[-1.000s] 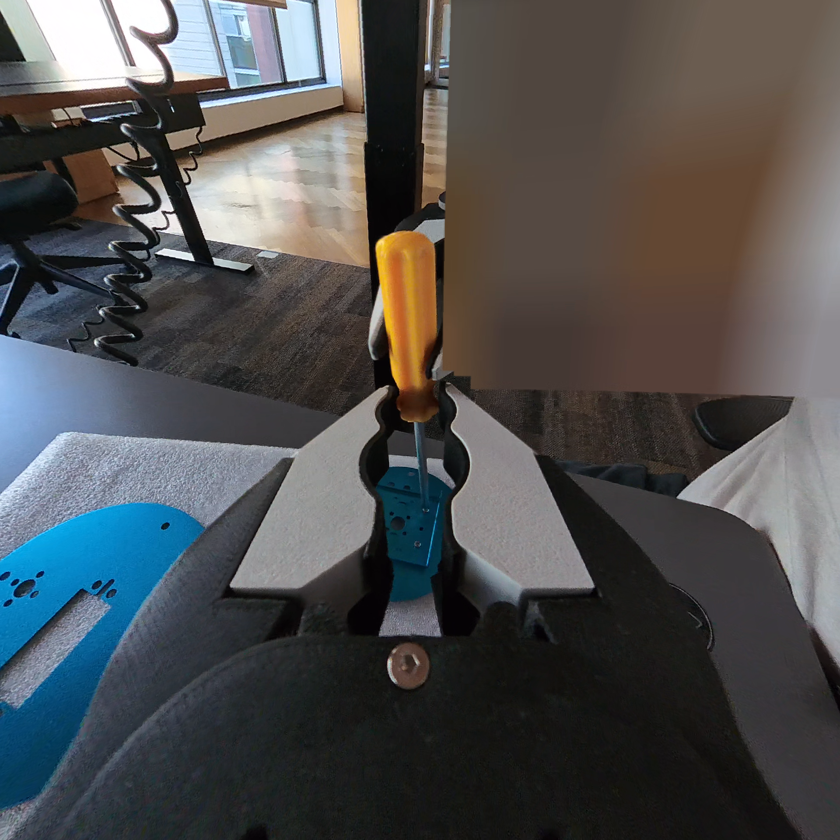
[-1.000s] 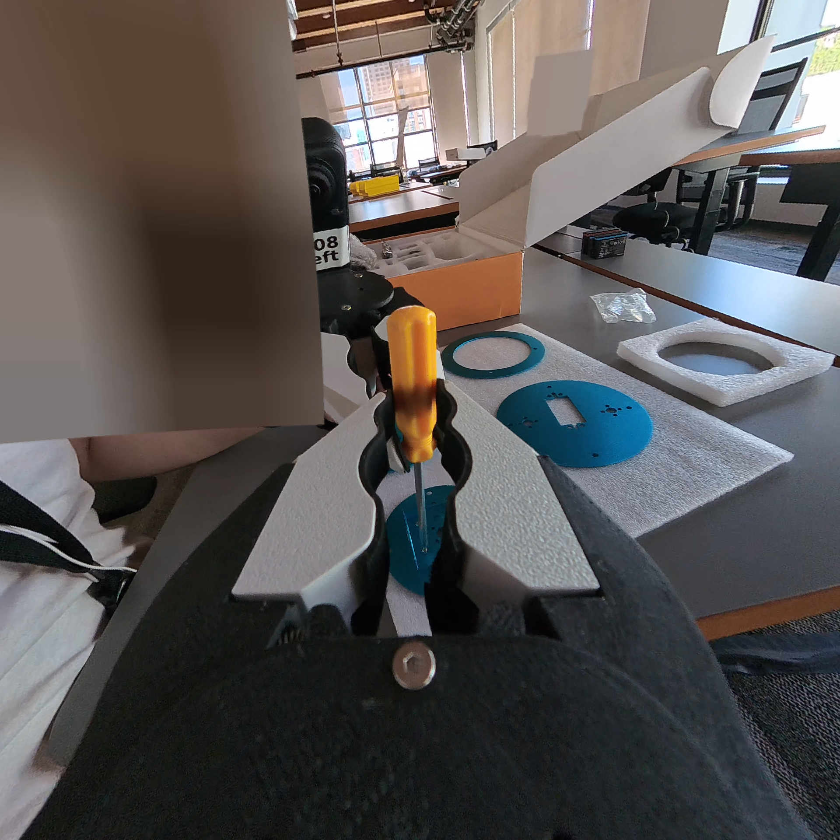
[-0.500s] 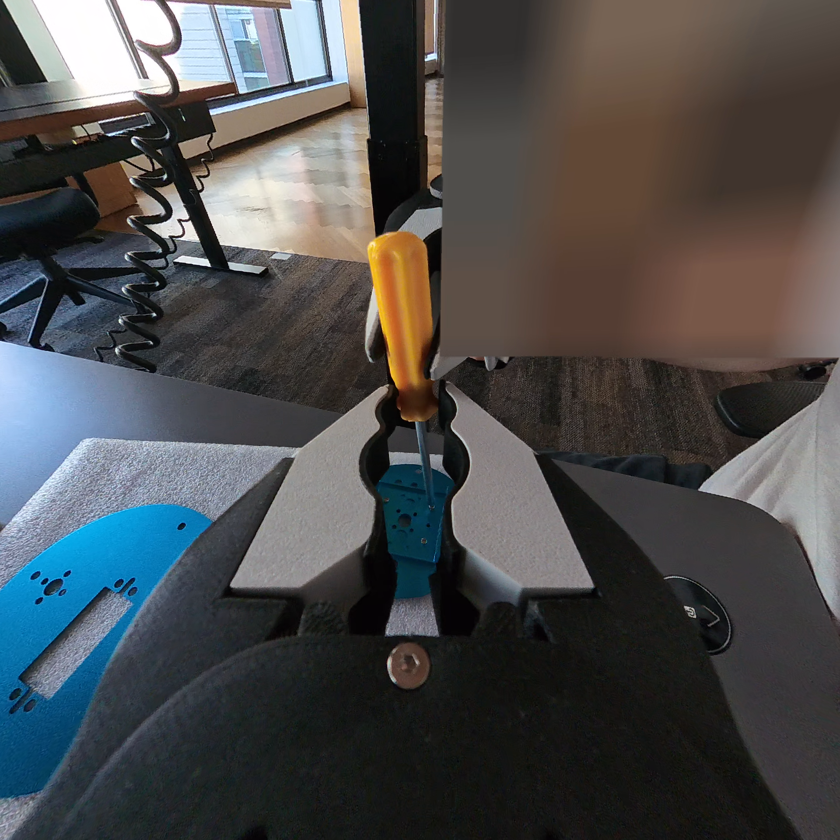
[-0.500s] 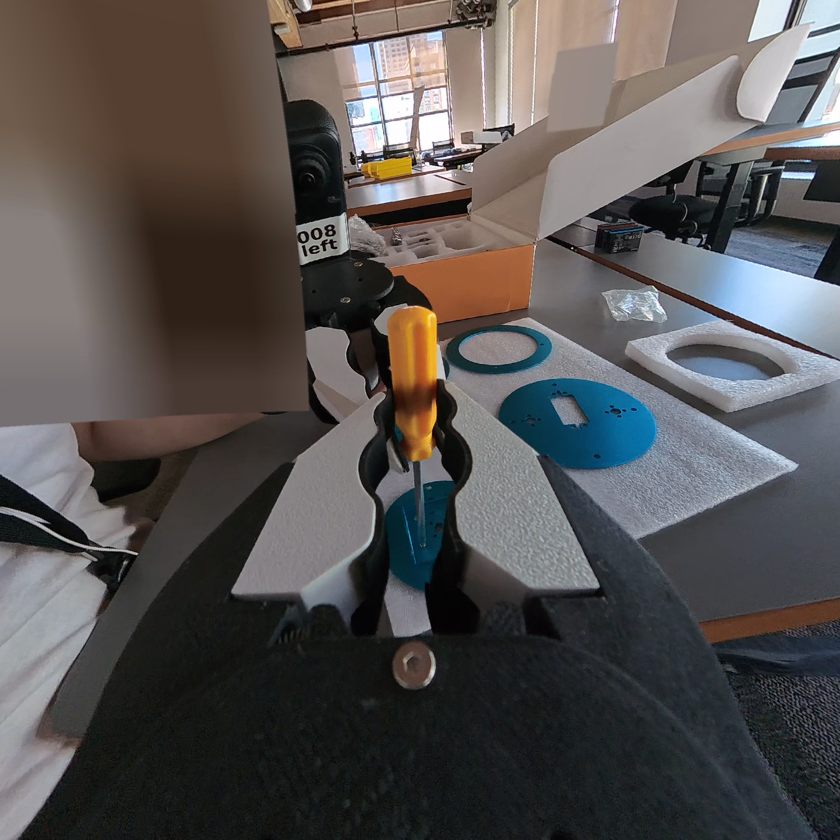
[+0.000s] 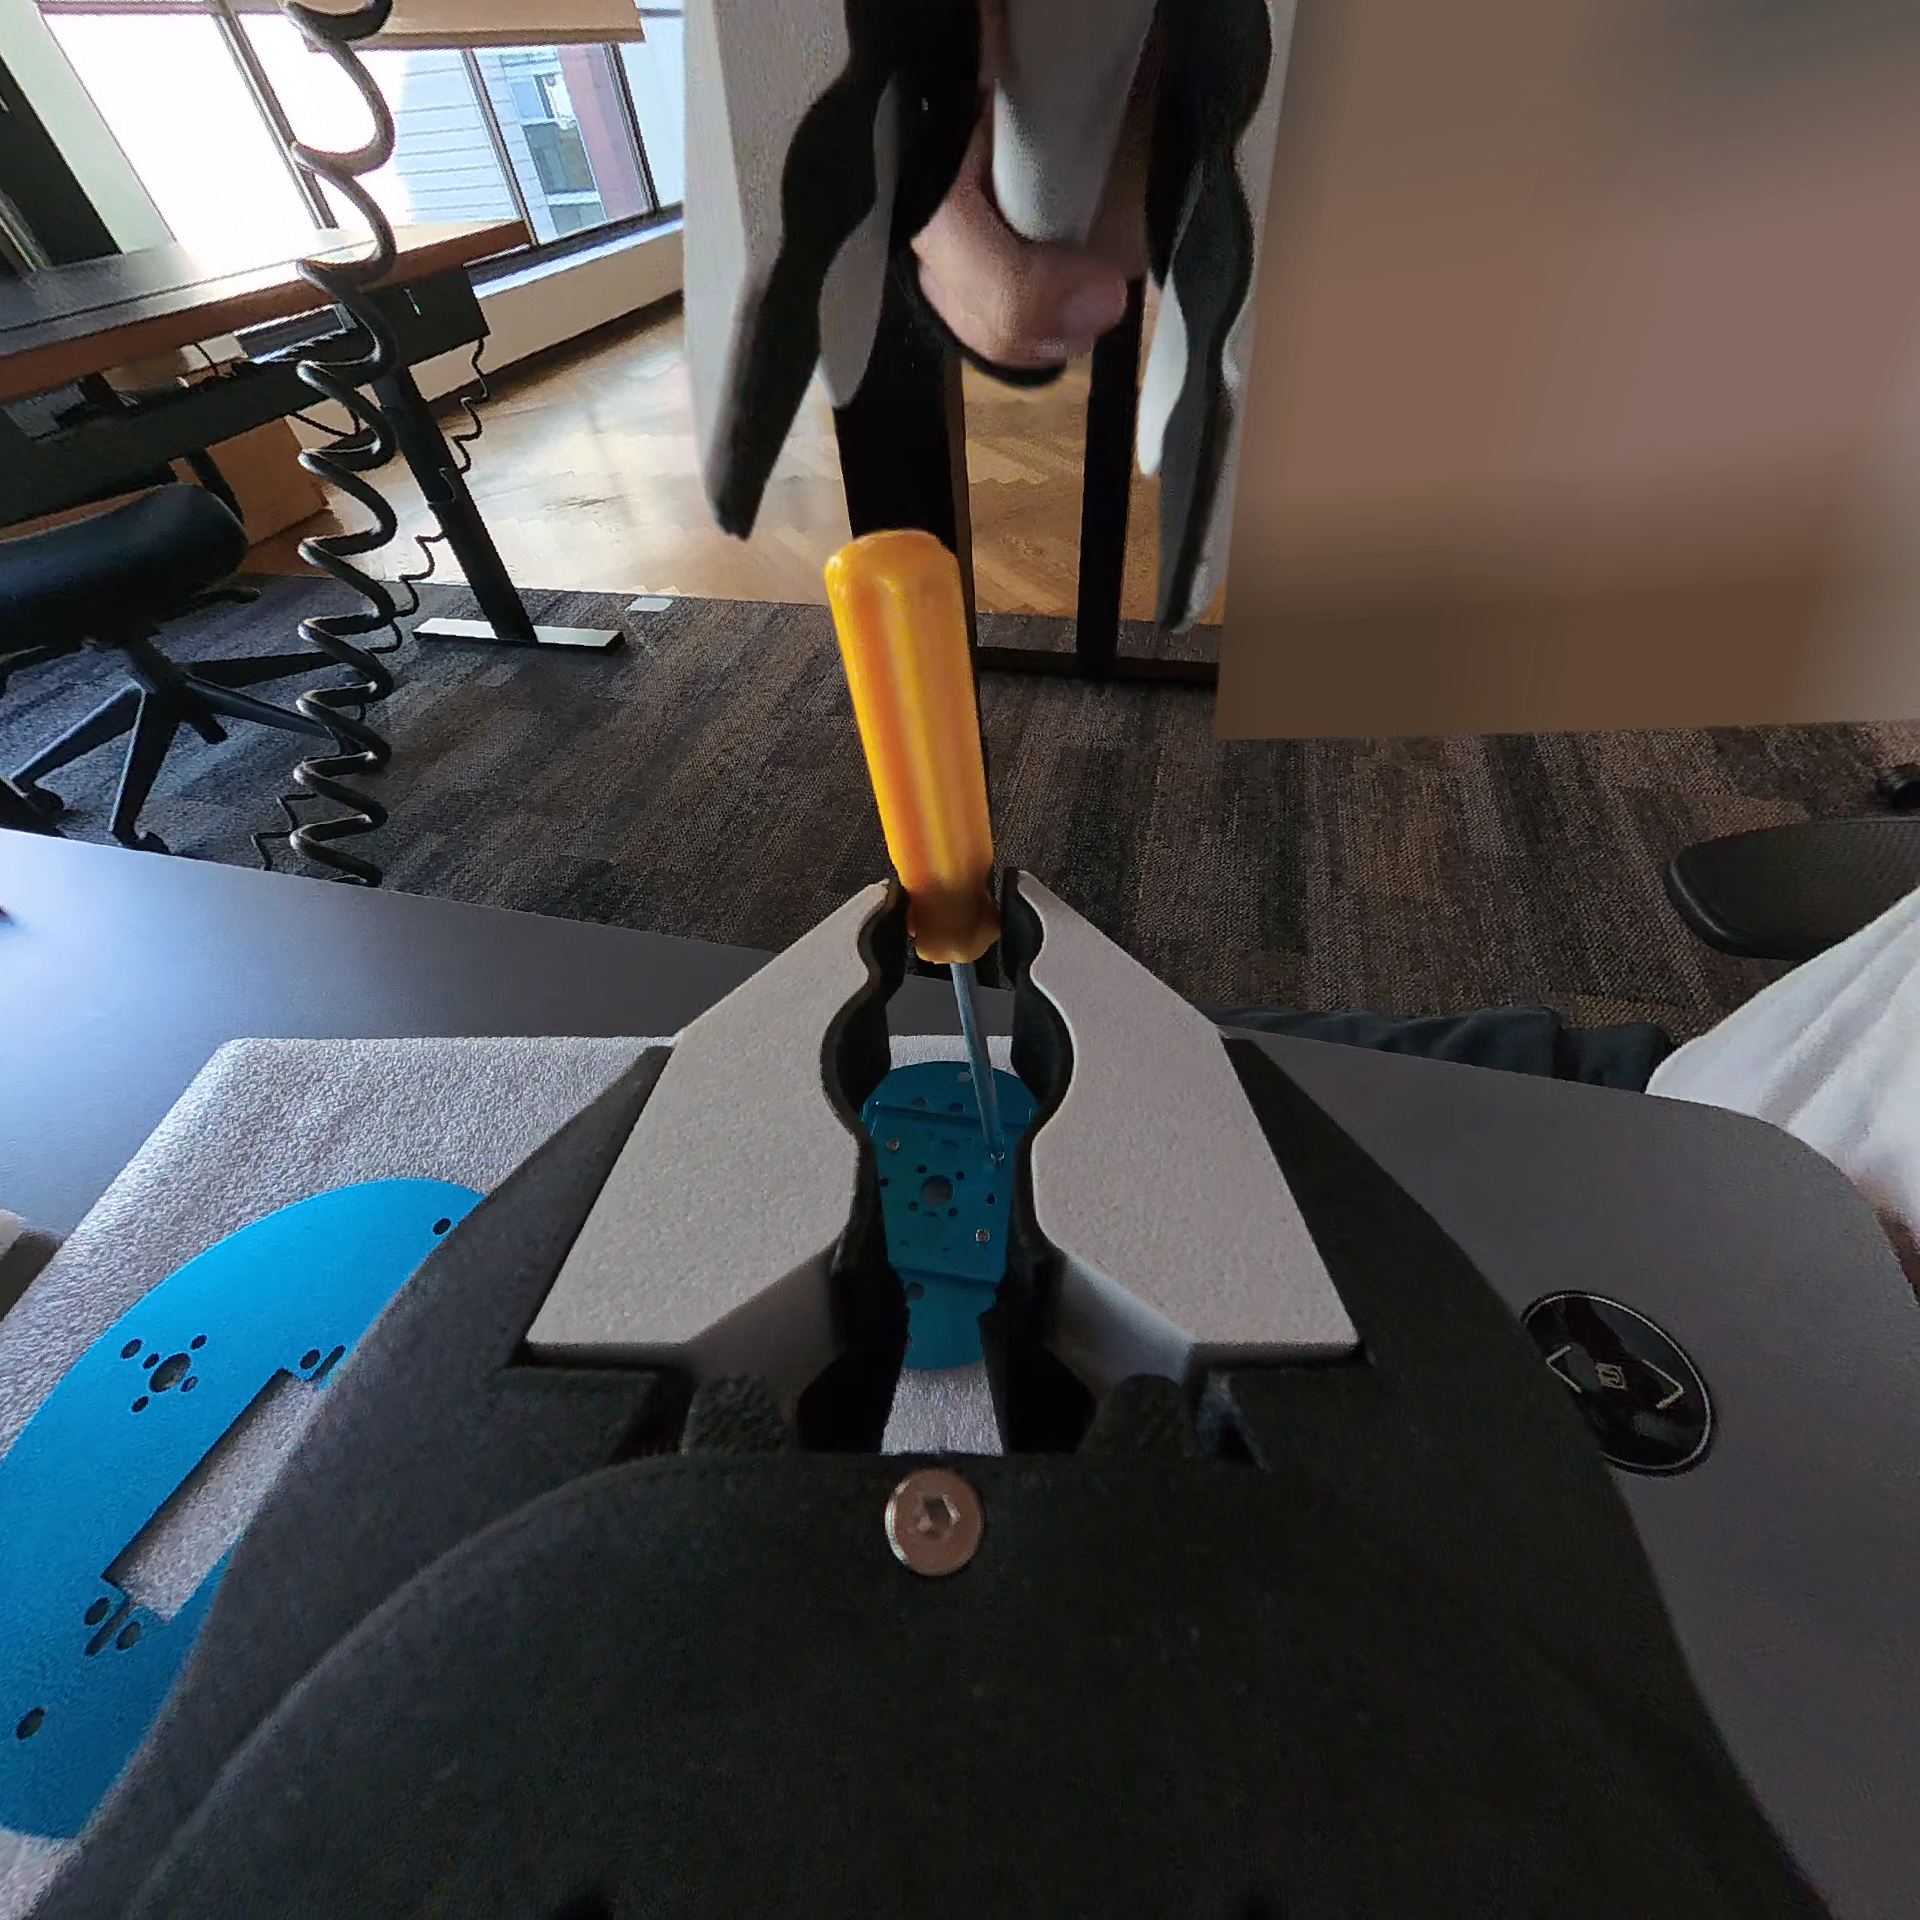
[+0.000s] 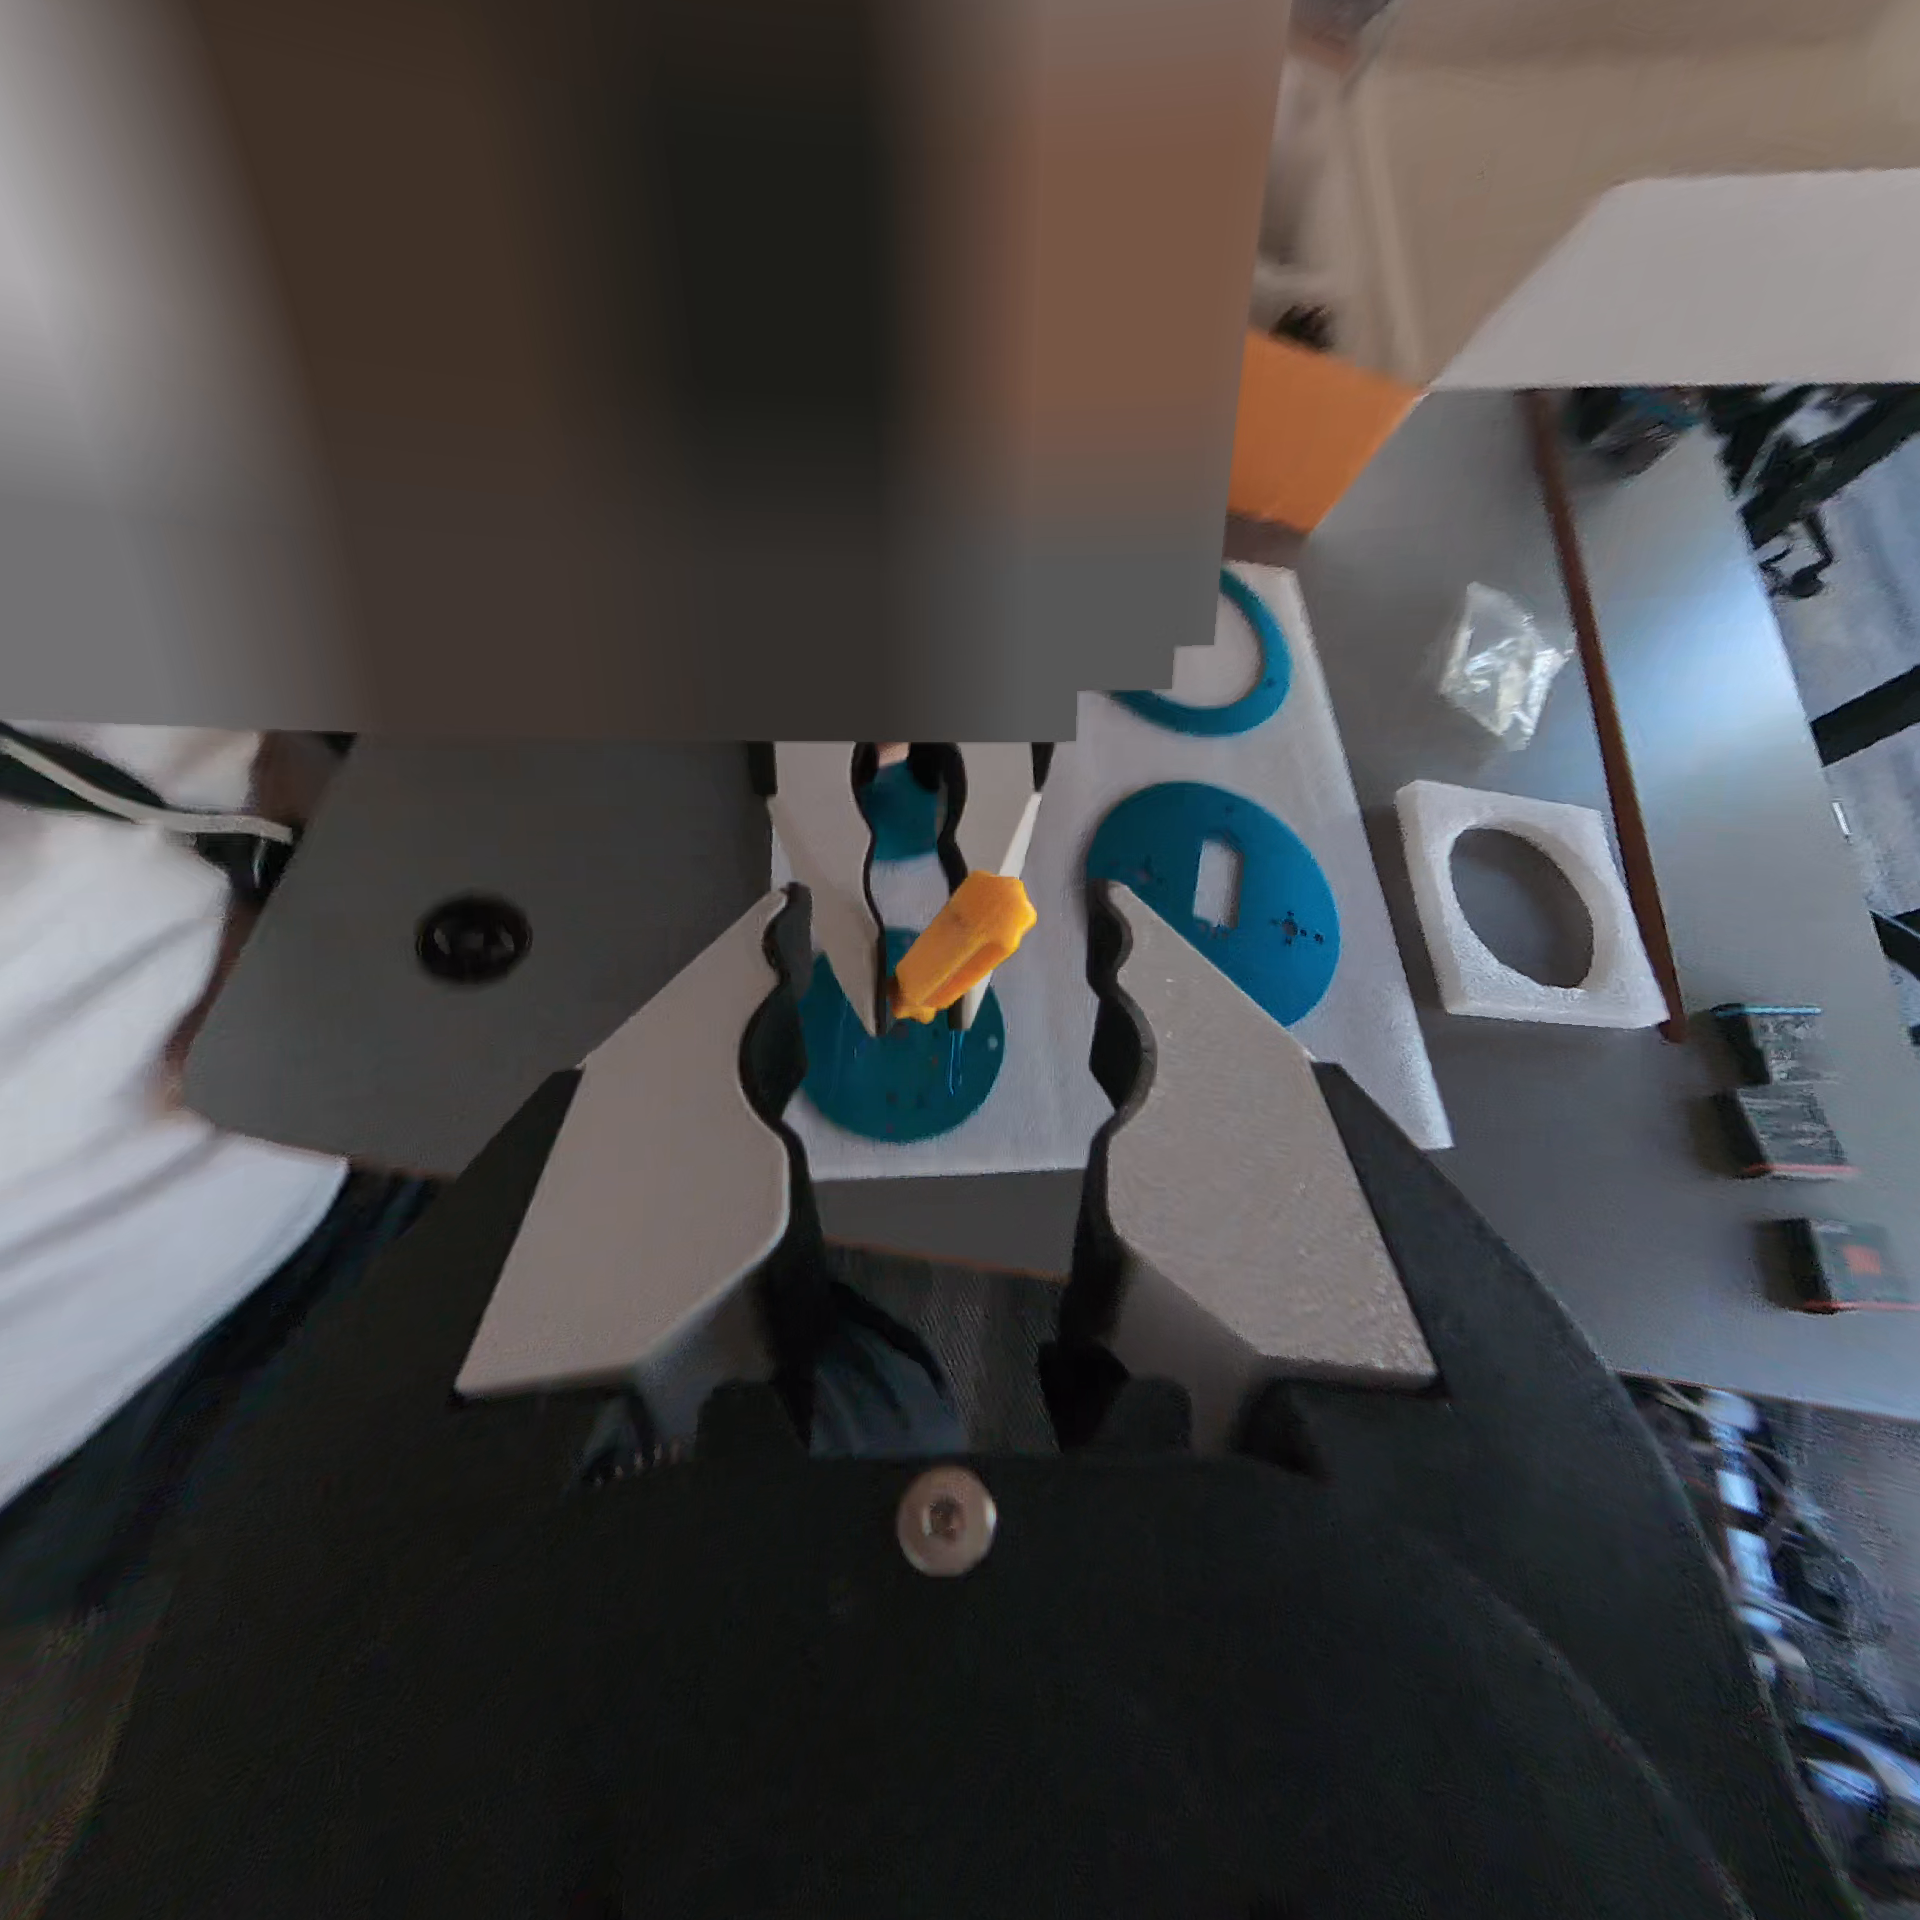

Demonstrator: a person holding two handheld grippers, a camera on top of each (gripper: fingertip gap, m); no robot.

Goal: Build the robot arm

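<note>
My left gripper (image 5: 951,904) is shut on the base of the handle of an orange screwdriver (image 5: 914,727). The screwdriver stands nearly upright, its tip on a small blue perforated bracket (image 5: 940,1195) that lies on a small blue disc (image 6: 894,1081). My right gripper (image 6: 951,904) is open and empty, held high above the screwdriver (image 6: 961,961) and looking down on it. It also shows in the left wrist view (image 5: 961,499), with the jaws spread over the handle top. The left gripper (image 6: 925,1023) shows from above in the right wrist view.
The parts lie on a white foam sheet (image 6: 1351,1039) on a dark table (image 5: 312,966). Nearby are a large blue disc with a rectangular hole (image 6: 1174,914), a blue ring (image 6: 1247,686), a white foam frame (image 6: 1517,914), a plastic bag (image 6: 1496,665), small black boxes (image 6: 1787,1122) and an orange box (image 6: 1309,447). Spacing between my two grippers at the tips: around 6 cm.
My right gripper has let go of the screwdriver handle, opened and risen well above it, tilting to look down. My left gripper still holds the screwdriver in place.
</note>
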